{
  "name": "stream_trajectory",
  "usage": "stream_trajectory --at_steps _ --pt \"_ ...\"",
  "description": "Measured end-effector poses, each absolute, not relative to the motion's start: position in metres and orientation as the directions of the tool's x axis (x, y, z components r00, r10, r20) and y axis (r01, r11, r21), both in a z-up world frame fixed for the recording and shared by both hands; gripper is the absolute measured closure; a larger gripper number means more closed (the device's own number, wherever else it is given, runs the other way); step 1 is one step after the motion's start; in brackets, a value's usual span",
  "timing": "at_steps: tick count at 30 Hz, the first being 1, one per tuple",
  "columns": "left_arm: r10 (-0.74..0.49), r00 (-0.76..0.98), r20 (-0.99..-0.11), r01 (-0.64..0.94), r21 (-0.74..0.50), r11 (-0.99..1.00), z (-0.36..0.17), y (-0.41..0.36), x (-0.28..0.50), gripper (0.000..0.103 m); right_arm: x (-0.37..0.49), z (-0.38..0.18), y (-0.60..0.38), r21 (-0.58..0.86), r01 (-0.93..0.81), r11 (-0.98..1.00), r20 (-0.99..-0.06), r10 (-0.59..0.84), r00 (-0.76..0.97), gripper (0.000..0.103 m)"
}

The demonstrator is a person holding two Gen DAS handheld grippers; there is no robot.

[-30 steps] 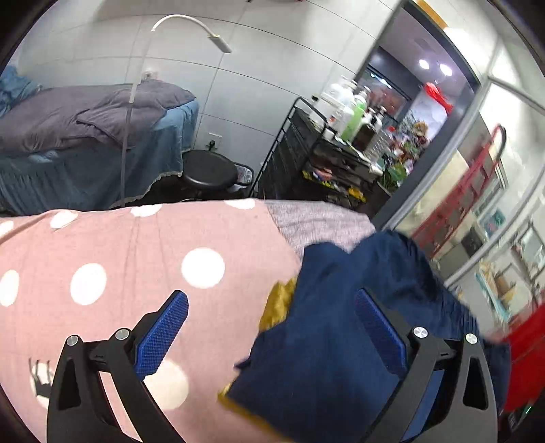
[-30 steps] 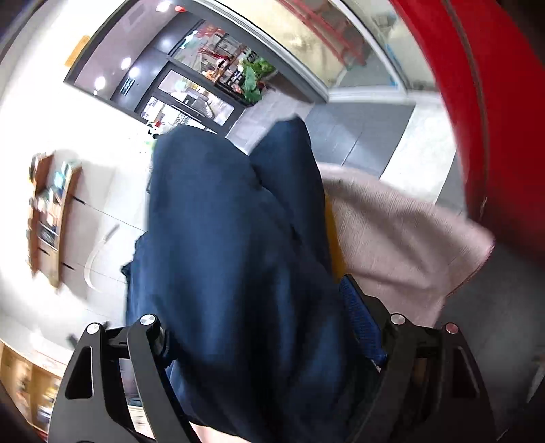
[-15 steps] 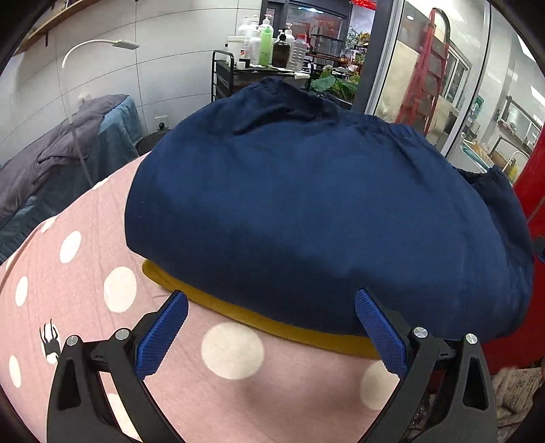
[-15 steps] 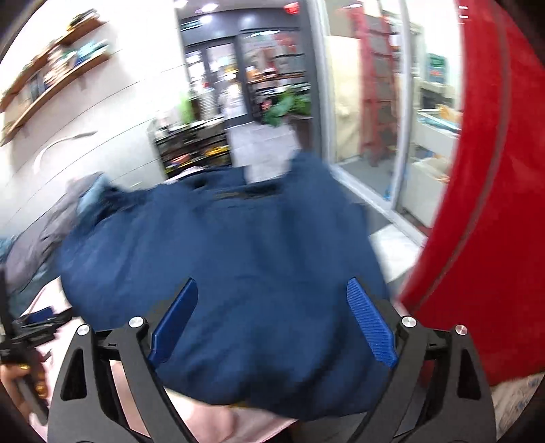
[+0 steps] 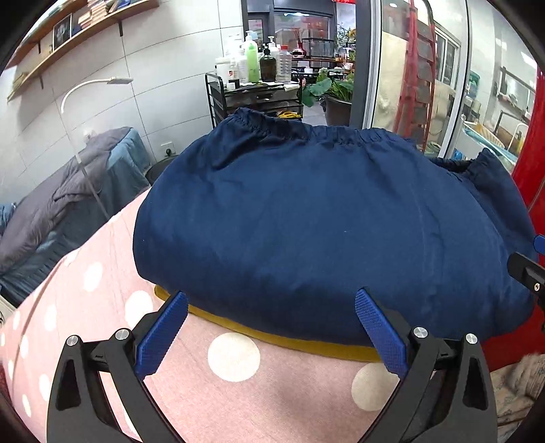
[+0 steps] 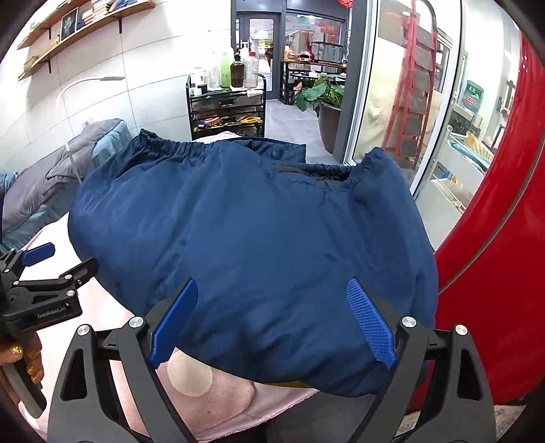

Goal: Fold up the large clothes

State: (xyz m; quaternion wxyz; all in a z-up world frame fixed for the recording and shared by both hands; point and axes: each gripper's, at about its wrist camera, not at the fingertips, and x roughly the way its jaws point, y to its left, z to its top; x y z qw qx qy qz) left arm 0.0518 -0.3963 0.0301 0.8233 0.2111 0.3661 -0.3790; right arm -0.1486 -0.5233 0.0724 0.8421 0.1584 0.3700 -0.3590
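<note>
The navy garment (image 5: 327,231) now lies doubled over in a thick, rounded bundle on the pink polka-dot cover (image 5: 235,381), its elastic hem bunched along the far edge and a strip of mustard-yellow lining (image 5: 293,342) peeking out under the near fold. A second ago it was a loose heap off to one side, part of it draped across my right fingers — since then it has been swung over and laid flat, so I judge this fold is done and what remains is smoothing or one more fold. My right gripper (image 6: 272,323) has just been opening; its jaws stand wide above the near edge of the cloth with nothing pinched between the blue pads (image 6: 369,327). My left gripper (image 5: 270,335) is spread wide too, empty, hovering just before the yellow edge. Both have let go. In the right wrist view the left gripper's side shows at the frame's edge, held in a hand (image 6: 20,357), and the white lettering on its black body reads "GenRobot.AI". Beyond the bed stand a trolley of bottles (image 5: 255,64), a red ladder (image 5: 414,75) behind glass, and a wall shelf (image 5: 78,30); their labels are too small to read.
</note>
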Motion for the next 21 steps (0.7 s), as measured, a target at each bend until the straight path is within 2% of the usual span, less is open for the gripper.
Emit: stream_trajectory --at_steps 14,21 --pt "-0.44 0.461 -0.771 0.768 0.098 0.633 0.034 -0.406 0.047 0.006 -0.142 0.072 -0.518 -0.025 0.723 0.69 -0.749 -0.492 0.443 0.015" --pt "-0.426 0.484 -0.764 0.776 0.15 0.612 0.036 -0.416 0.038 0.006 -0.141 0.072 -0.515 -0.039 0.727 0.685 -0.747 -0.503 0.435 0.015"
